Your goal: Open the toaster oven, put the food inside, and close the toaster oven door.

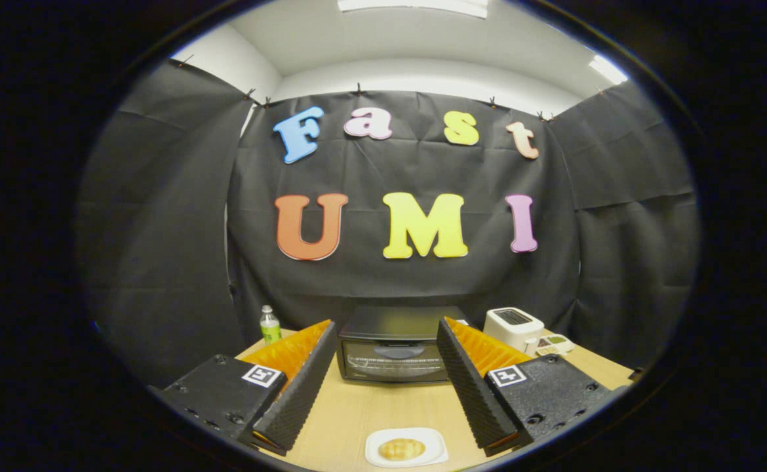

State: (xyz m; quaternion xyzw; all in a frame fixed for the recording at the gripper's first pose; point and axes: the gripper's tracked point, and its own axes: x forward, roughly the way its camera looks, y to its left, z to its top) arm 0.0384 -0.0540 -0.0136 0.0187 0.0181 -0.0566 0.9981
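Black ribbed fingers (383,354) stand wide apart, holding nothing. Nearest me, between them on the wooden tabletop (357,410), lies one white plate (407,447) carrying one golden piece of food (402,449). Beyond the fingertips sits one black toaster oven (393,344), door shut. Farther off: one green bottle (269,324) to its left, one white toaster (513,328) to its right. I judge the risks are nudging the plate as I reach forward, or my fingers slipping off the door handle.
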